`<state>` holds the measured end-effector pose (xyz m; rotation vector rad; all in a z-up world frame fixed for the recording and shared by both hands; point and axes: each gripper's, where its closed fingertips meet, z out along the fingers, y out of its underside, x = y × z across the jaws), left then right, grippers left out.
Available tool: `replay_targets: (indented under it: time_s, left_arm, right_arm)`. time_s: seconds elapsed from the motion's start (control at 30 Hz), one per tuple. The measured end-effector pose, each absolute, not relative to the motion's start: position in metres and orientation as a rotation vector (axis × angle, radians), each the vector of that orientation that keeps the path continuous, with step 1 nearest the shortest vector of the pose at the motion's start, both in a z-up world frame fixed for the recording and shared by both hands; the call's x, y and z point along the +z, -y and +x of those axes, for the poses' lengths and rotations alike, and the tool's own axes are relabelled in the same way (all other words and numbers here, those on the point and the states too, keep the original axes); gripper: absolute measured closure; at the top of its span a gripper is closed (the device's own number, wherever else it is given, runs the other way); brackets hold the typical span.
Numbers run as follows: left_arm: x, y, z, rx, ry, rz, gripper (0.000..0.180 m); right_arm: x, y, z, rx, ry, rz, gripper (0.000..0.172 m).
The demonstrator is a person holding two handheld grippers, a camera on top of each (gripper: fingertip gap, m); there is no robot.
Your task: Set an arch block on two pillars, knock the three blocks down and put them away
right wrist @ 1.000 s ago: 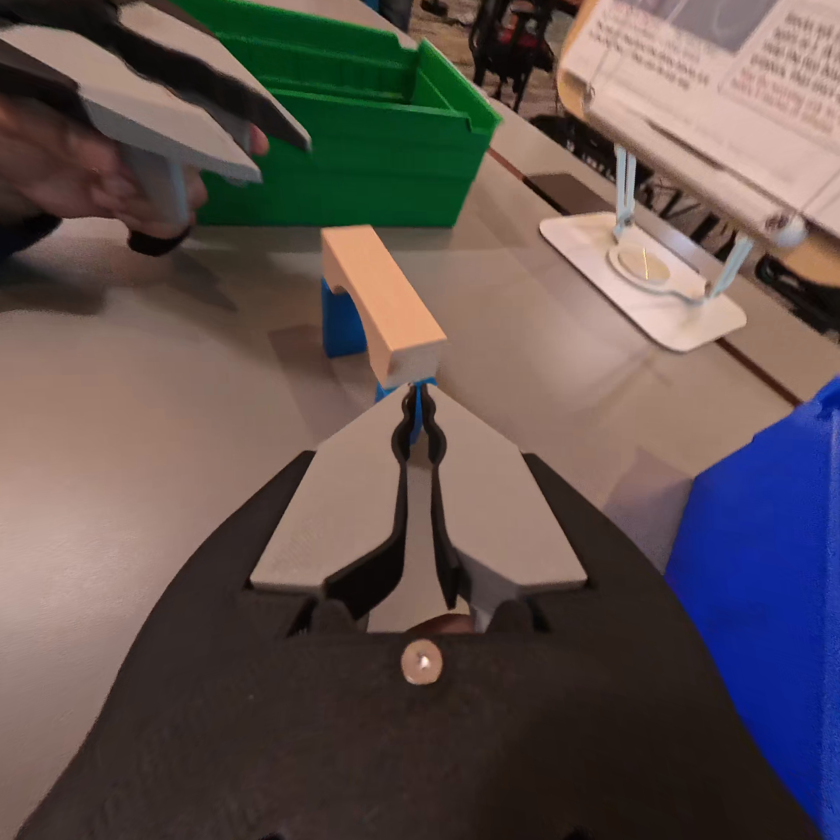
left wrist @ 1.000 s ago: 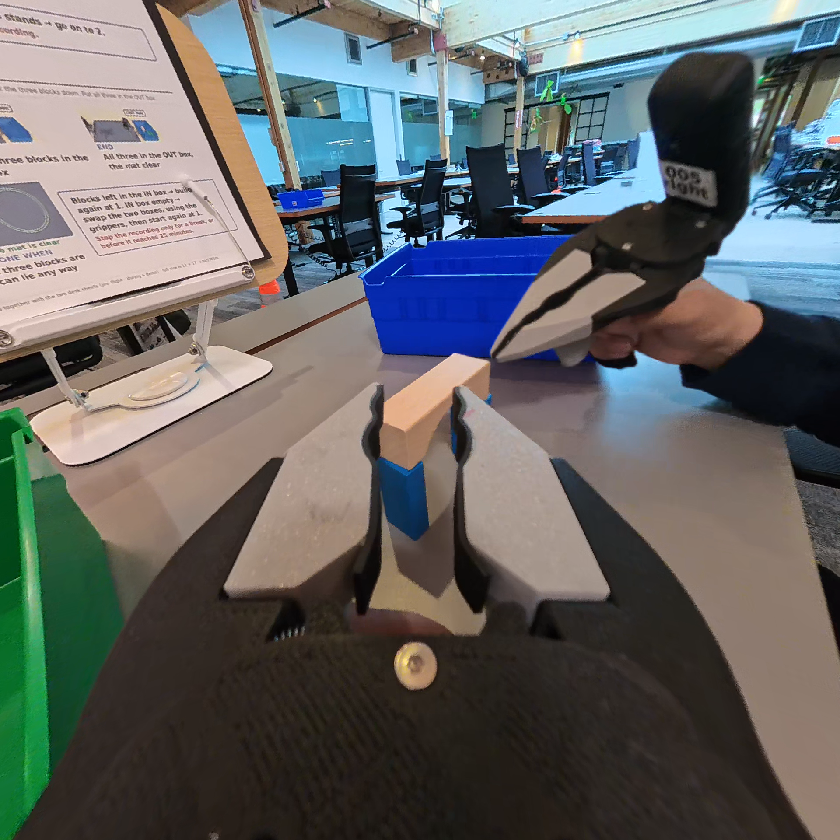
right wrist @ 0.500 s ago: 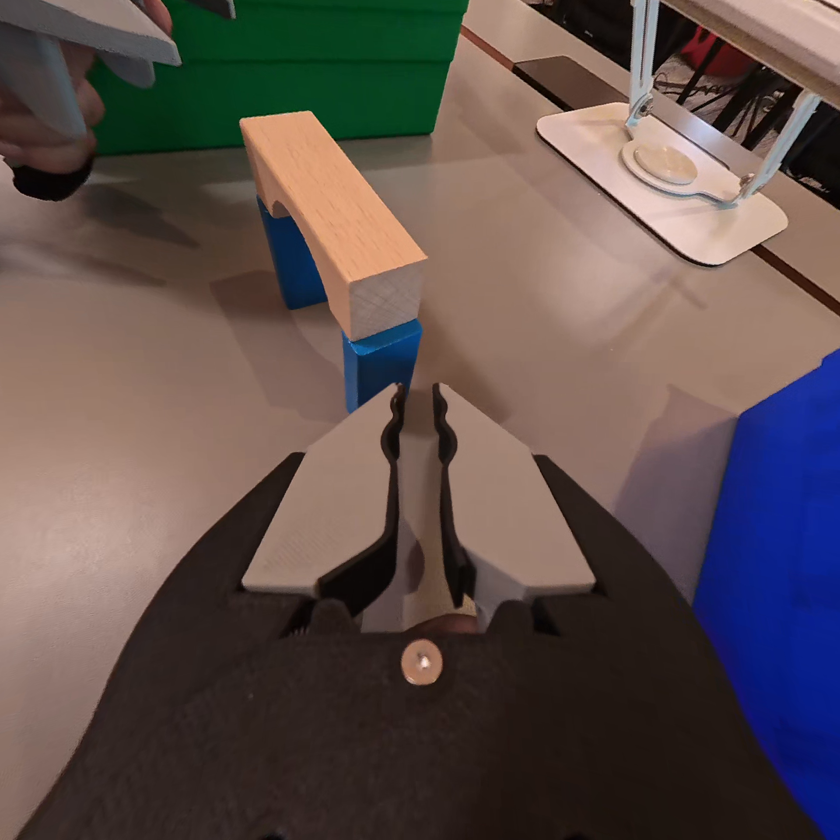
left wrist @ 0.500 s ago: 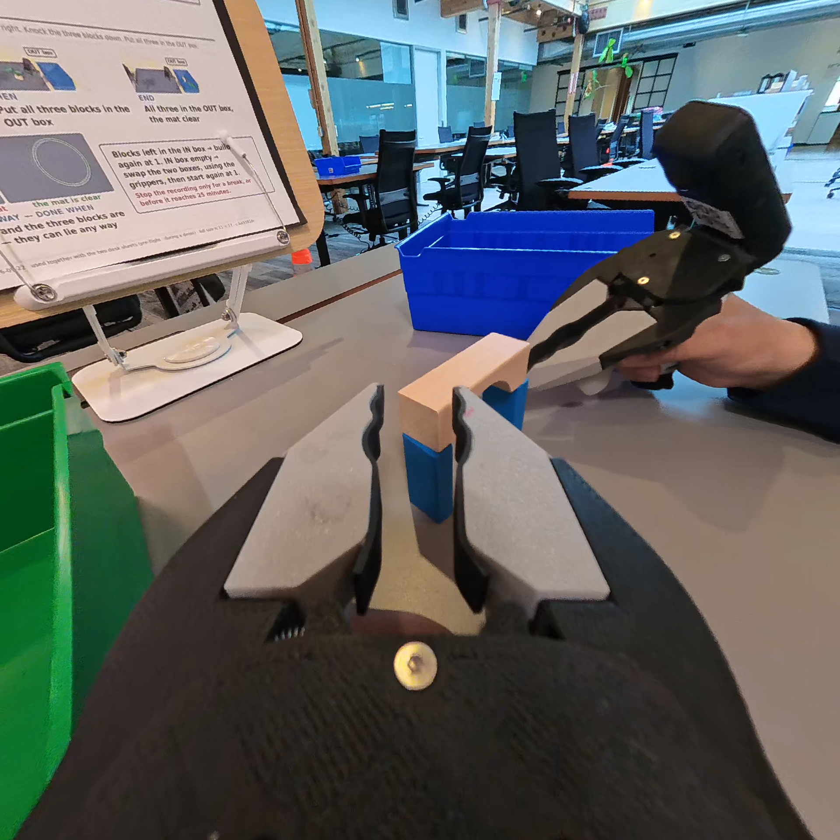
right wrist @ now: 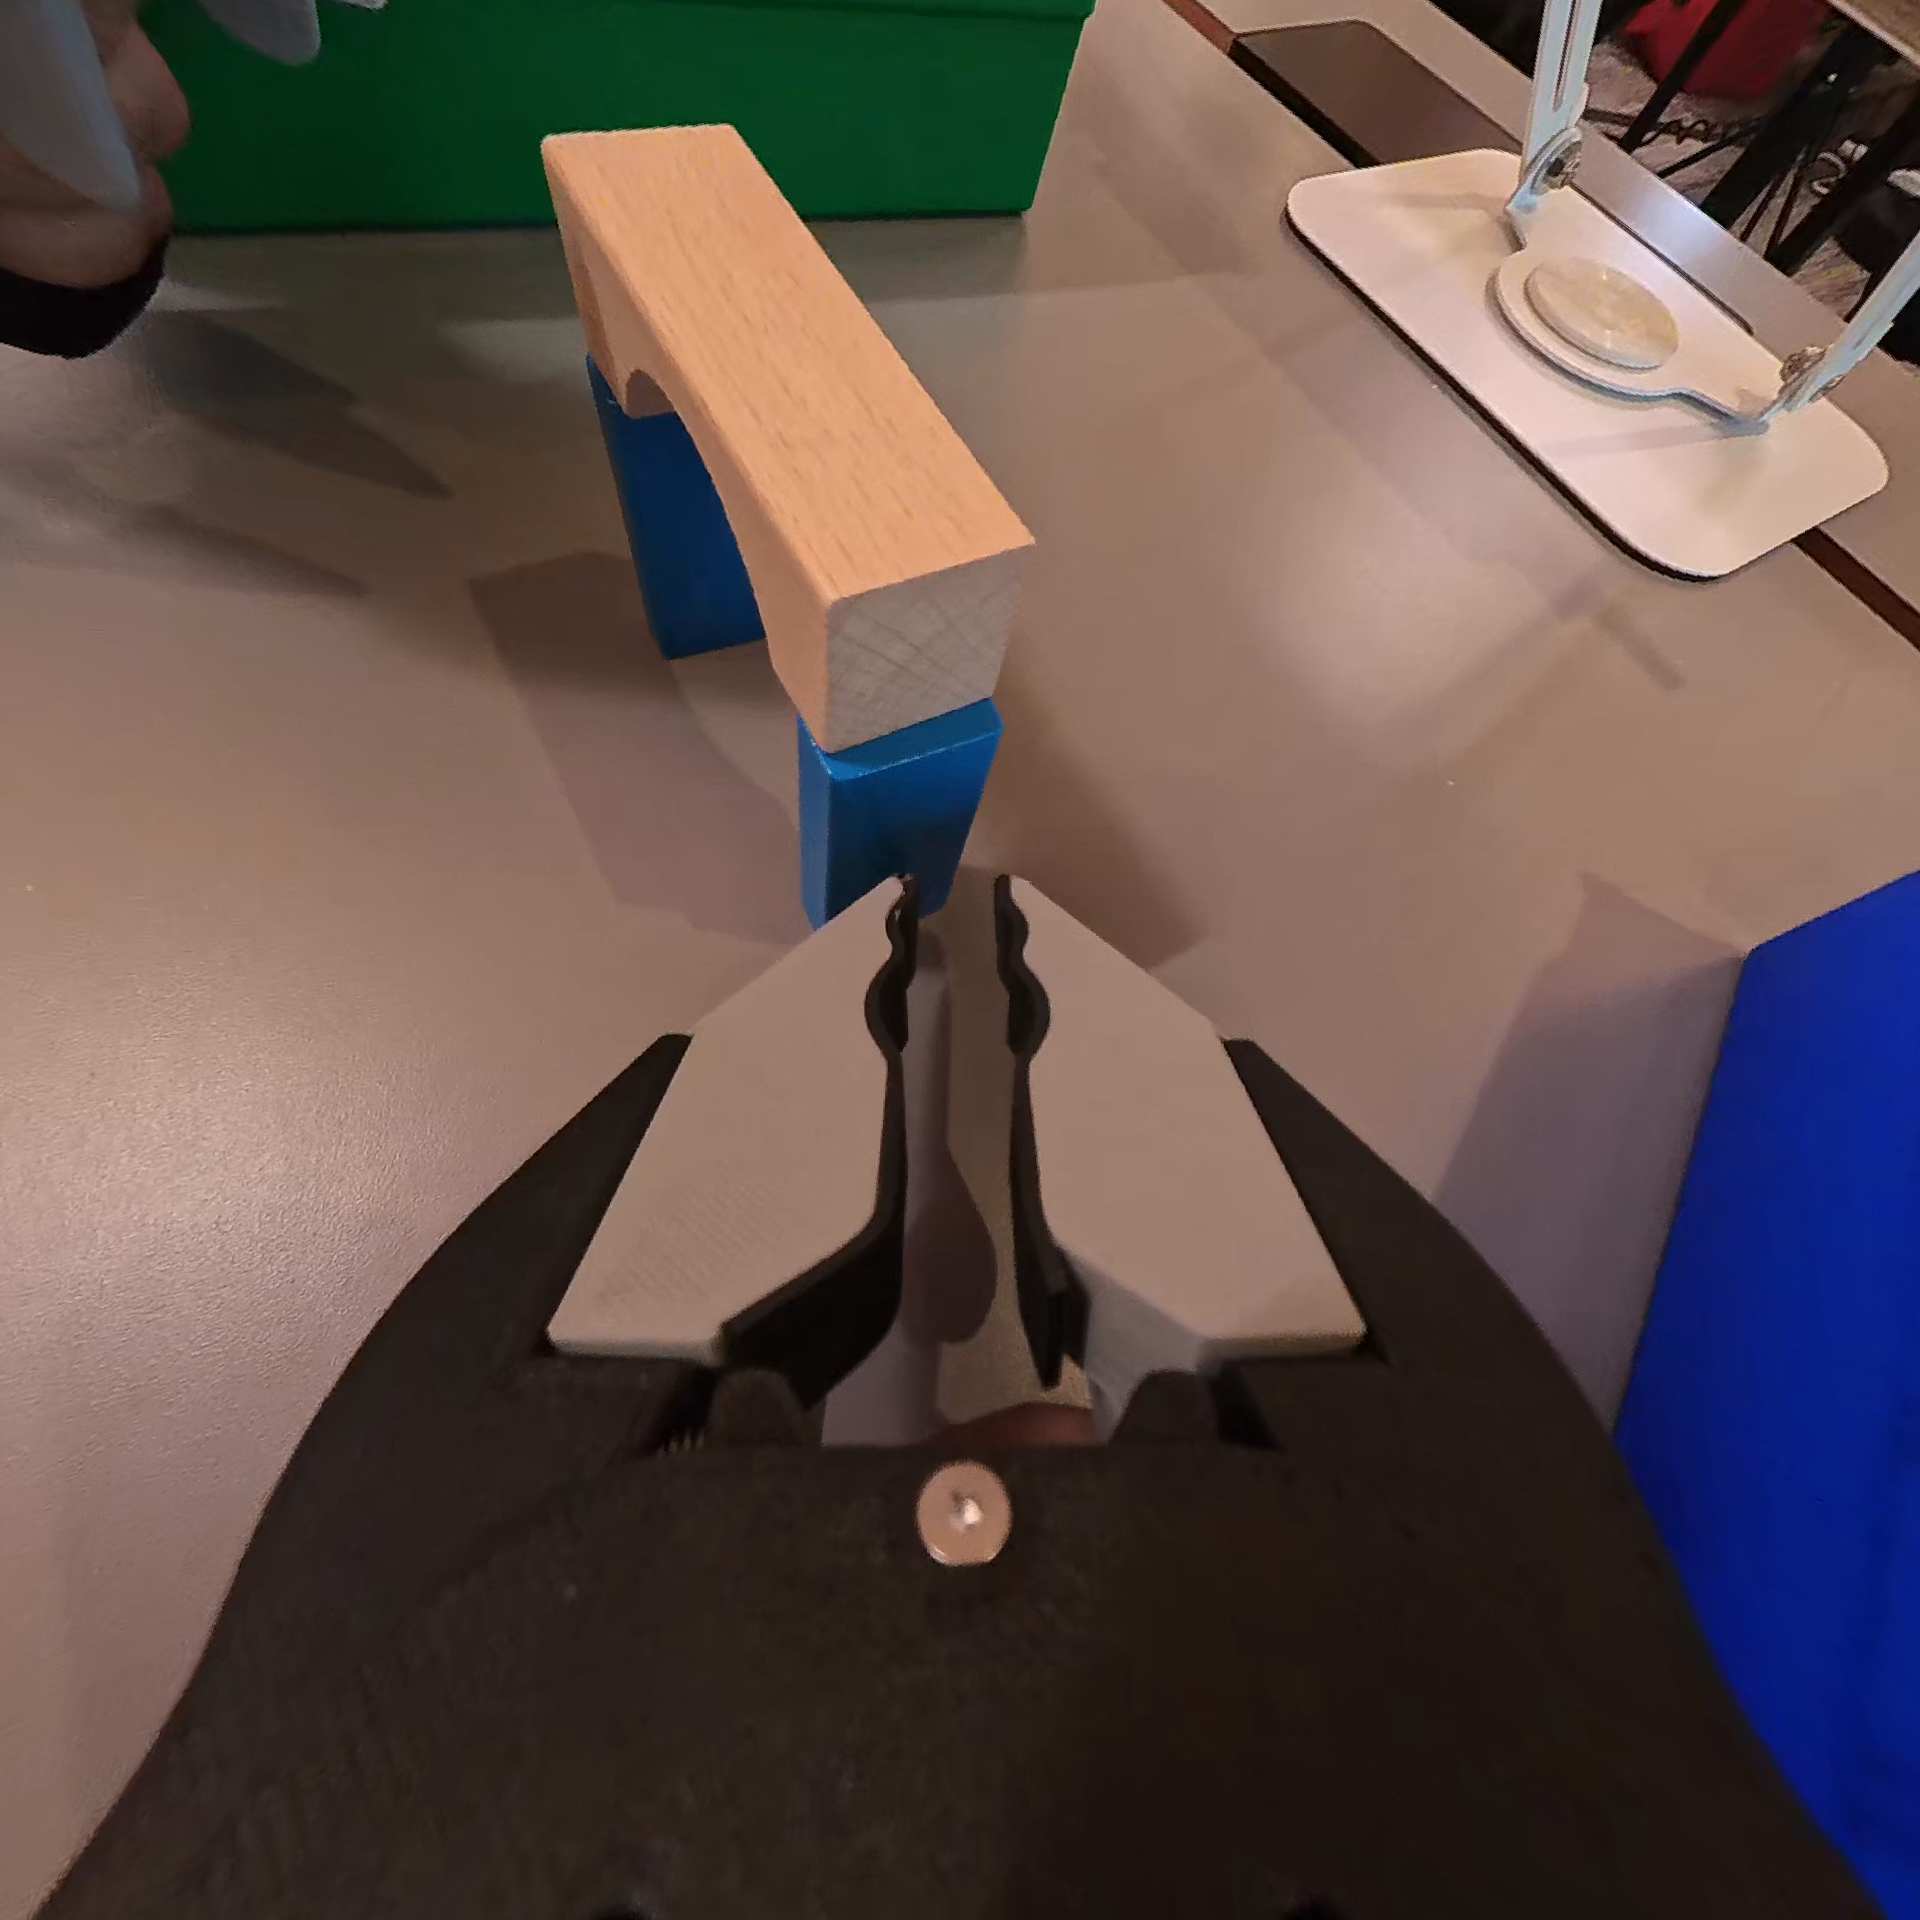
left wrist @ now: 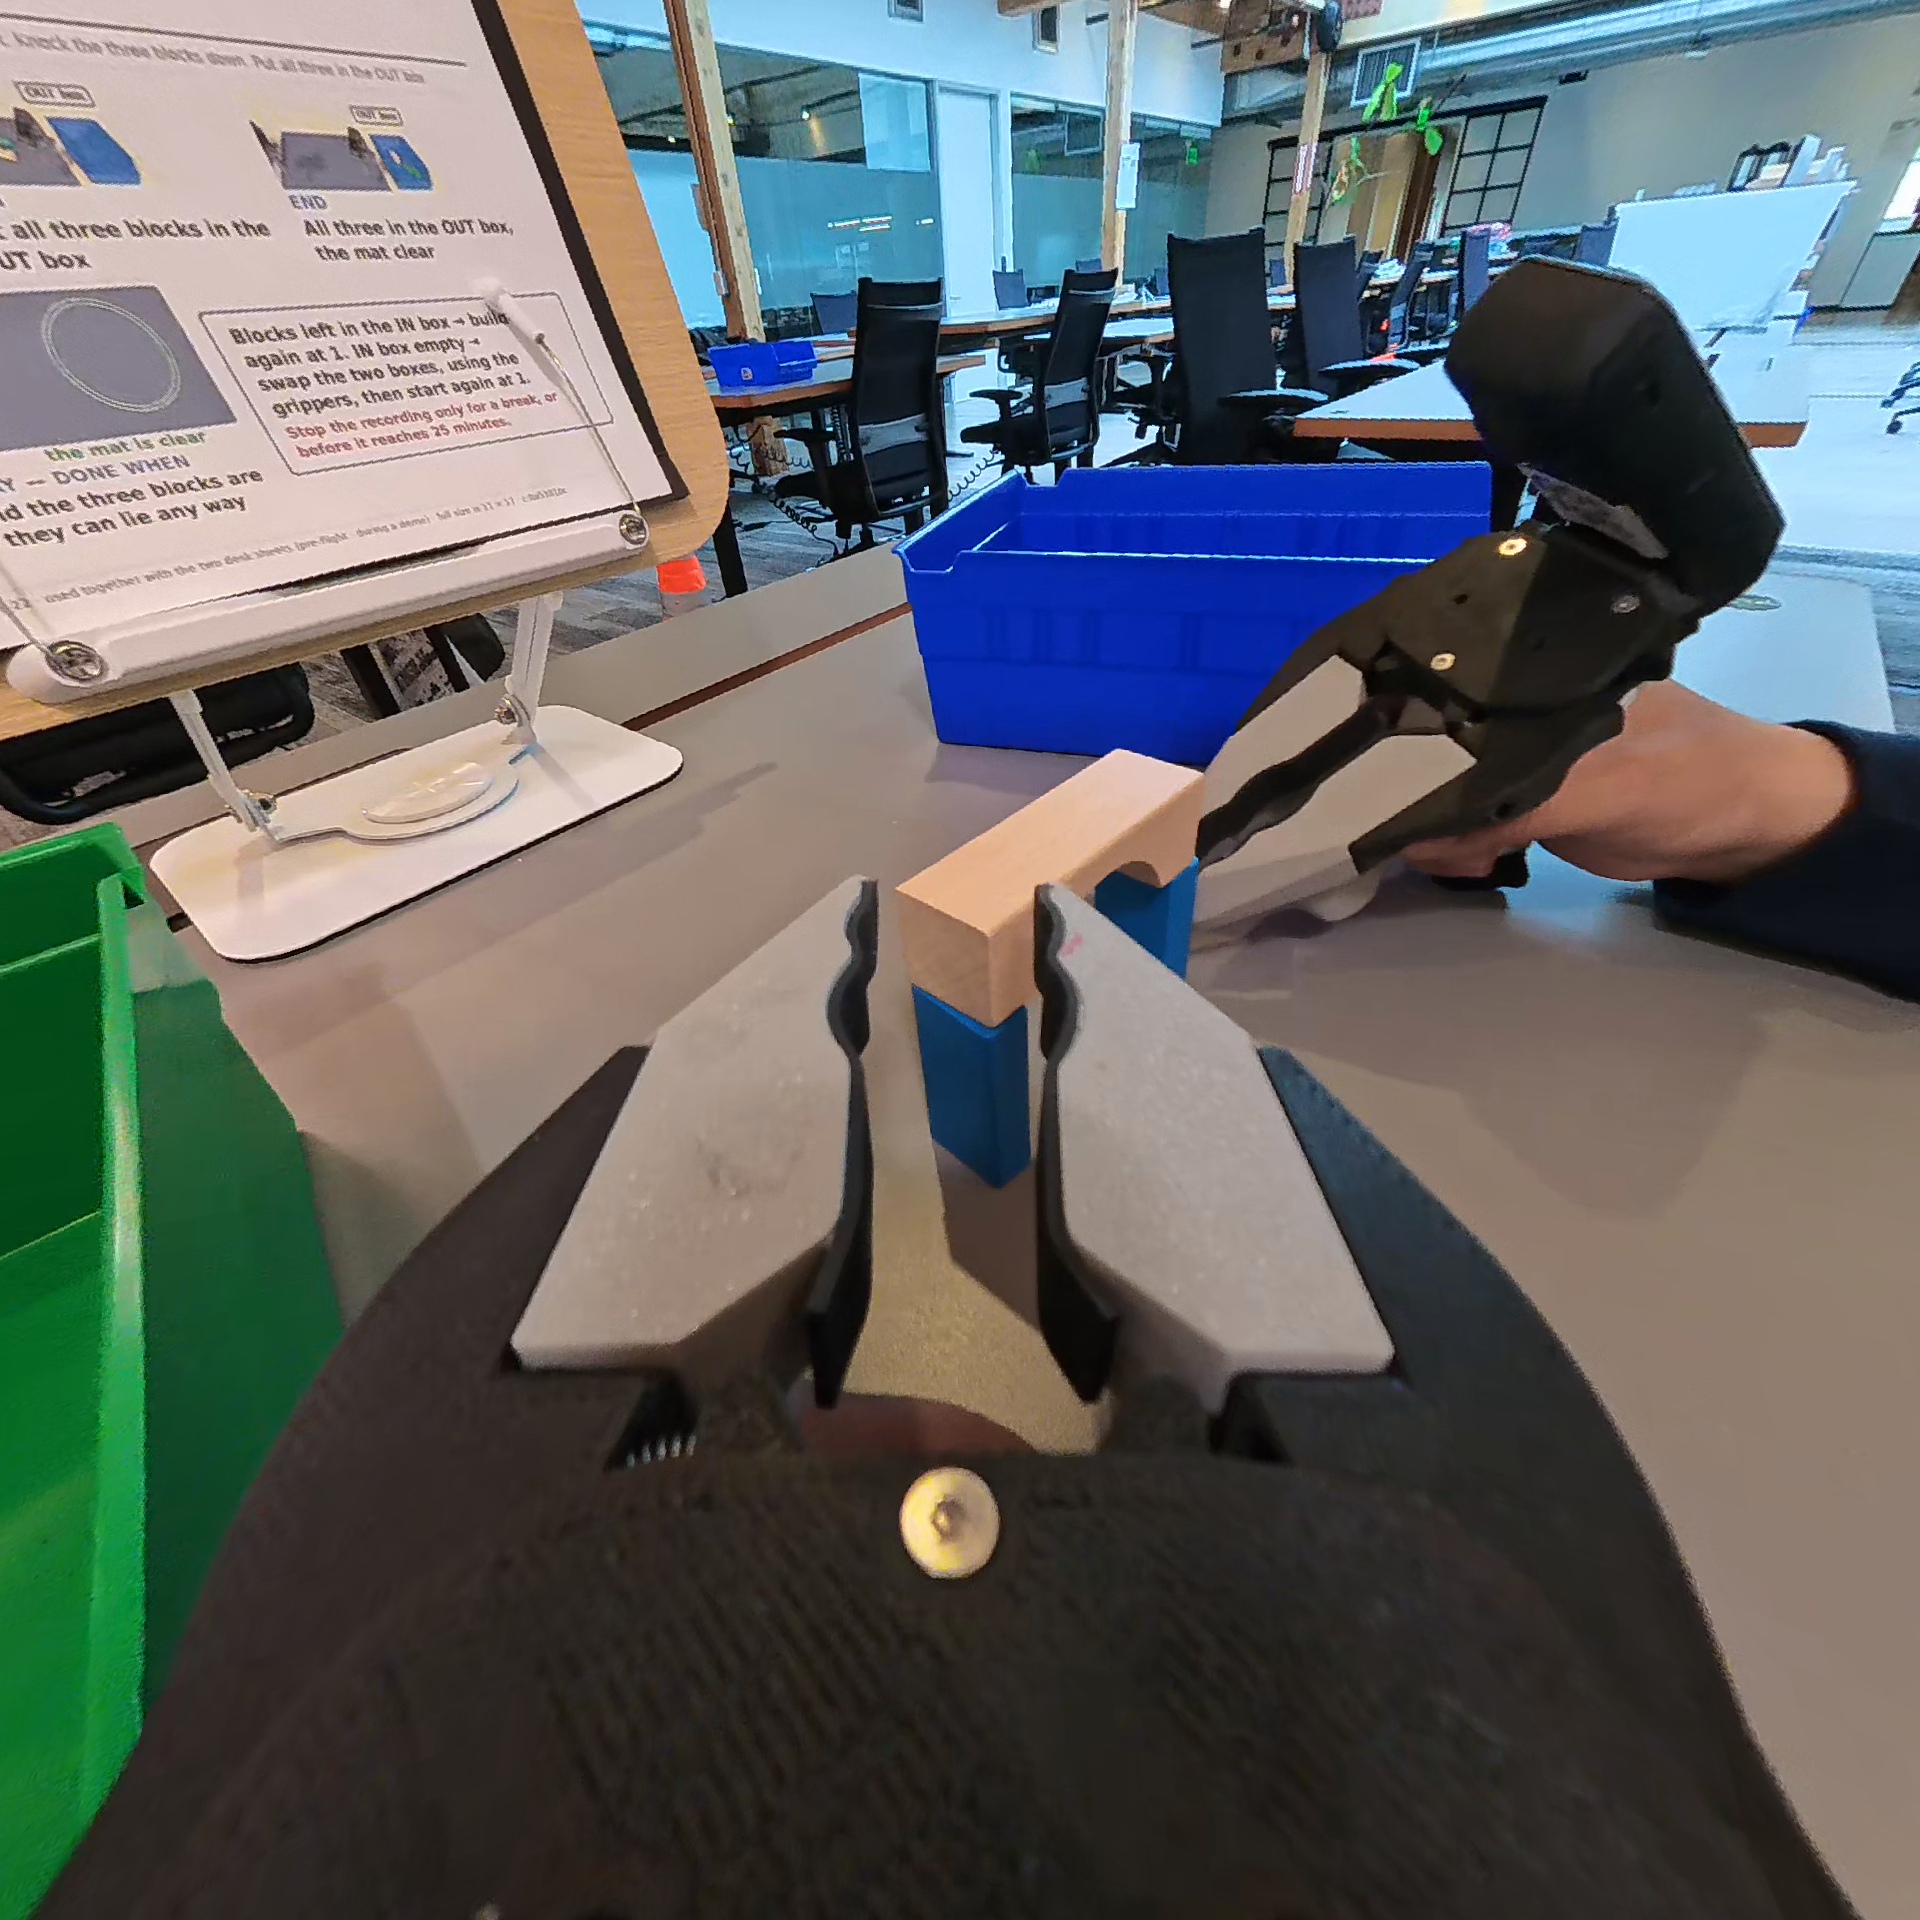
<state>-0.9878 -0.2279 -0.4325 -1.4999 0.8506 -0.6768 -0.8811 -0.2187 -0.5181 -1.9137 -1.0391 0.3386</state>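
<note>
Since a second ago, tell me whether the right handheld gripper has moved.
Yes. The right gripper has come down from in front of the blue plastic bin to the far end of the wooden arch block, low over the grey table.

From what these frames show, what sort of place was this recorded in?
Most likely an open-plan office used for data collection. Behind the grey table stand rows of black office chairs at long desks. On the table, an instruction sheet on a stand and a blue bin suggest a staged task.

Open-plan office, black swivel chairs [left wrist: 1049, 384] at long desks [left wrist: 1538, 410], timber posts [left wrist: 717, 166], glass partitions (frosted) [left wrist: 831, 223]
</note>
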Motion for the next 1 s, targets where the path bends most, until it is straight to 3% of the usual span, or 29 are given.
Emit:
replay_targets:
  time_s: [1.0]
  left_arm:
    - [-0.463,0.210,-0.995,-0.521,-0.857,-1.656,0.153]
  right_arm:
    - [-0.490,0.209,-0.880,0.368,0.917,-1.821,0.157]
